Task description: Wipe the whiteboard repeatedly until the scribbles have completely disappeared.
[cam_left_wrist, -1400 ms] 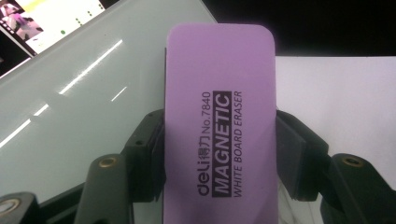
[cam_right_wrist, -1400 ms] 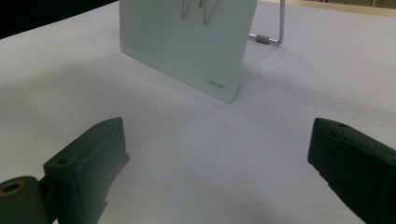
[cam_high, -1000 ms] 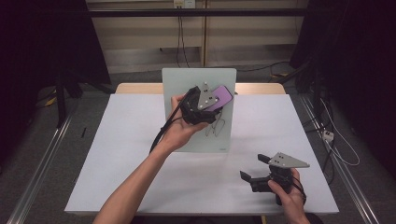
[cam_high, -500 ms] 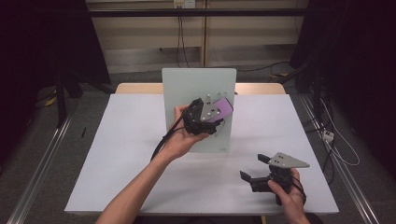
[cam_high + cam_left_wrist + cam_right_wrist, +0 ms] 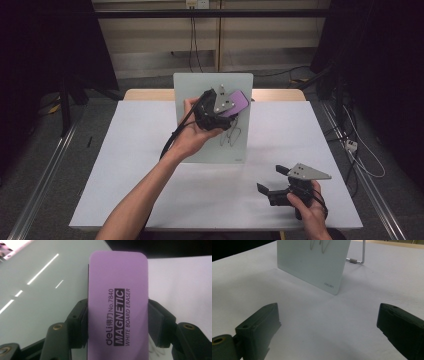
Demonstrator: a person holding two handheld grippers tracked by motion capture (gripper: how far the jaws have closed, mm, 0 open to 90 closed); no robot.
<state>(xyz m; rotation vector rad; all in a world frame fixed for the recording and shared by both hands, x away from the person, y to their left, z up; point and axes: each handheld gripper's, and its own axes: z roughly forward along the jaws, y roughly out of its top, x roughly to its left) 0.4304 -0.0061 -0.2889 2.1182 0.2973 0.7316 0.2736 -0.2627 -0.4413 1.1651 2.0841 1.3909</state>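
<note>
My left gripper pinches the purple eraser against the upright whiteboard at the table's far middle; my right gripper rests near-right, jaws spread wide.

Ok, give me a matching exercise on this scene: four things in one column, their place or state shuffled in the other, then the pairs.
Things:
1. purple eraser
2. whiteboard
3. left tool
4. right tool

Place or state:
A. open, low over the white table, near its front right corner
B. stands propped upright at the back, with pen scribbles on it
C. clamped between two black jaws
D. shut, raised in front of the board

Pairs: 1-C, 2-B, 3-D, 4-A
</note>
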